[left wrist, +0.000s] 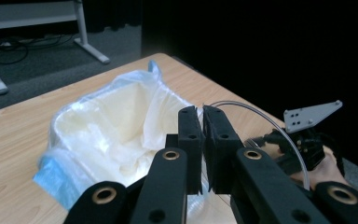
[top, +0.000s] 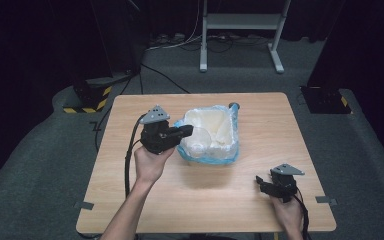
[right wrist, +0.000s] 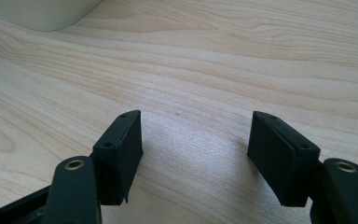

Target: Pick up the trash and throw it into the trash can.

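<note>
the left gripper [left wrist: 201, 140], black and two-jawed, has its jaws pressed nearly together on the thin rim of a clear plastic cup [left wrist: 261, 126], whose curved edge arcs out to the right of the jaws in the left gripper view. in the high view this gripper [top: 187, 131] sits left of centre, held by the person's left hand [top: 150, 162], with the transparent cup [top: 200, 137] at its tip over the left part of the bin's opening. the bin is a white rectangular tub lined with a translucent white plastic bag with blue edges [top: 232, 150]; it stands in the upper middle of the light wooden table [top: 130, 210]. in the left gripper view the crumpled liner [left wrist: 116, 116] lies just behind and left of the jaws.

the right gripper [right wrist: 193, 154] has its jaws spread wide with nothing between them, just above bare wood grain. in the high view it [top: 262, 184] sits at the lower right of the frame, in the right hand [top: 290, 215], well apart from the bin.
</note>
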A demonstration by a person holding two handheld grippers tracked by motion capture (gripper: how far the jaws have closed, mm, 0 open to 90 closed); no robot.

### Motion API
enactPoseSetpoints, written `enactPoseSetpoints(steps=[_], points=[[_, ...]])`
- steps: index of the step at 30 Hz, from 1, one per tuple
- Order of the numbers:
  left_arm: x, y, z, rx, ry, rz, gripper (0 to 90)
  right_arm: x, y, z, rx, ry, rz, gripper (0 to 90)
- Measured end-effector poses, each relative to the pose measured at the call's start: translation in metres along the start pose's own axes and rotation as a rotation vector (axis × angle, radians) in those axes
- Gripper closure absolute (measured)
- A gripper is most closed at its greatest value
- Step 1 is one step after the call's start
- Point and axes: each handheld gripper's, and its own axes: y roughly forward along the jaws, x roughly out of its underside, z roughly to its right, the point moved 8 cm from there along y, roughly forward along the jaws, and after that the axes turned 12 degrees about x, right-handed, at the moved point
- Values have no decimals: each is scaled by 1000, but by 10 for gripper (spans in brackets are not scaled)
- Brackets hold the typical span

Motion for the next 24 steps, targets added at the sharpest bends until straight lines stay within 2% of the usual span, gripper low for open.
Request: enactPoseSetpoints(steps=[5,9,13,24], points=[[-7,5,-4,-11,15,-1,858,0,0,0,0,0,0,349],[-12,7,-9,-15,6,15,858,0,0,0,0,0,0,349],[-15,11,-18,-51,21,22,858,0,0,0,0,-1,1,348],[-16,24,-30,-69,15,27,858,0,0,0,0,-1,2,348]])
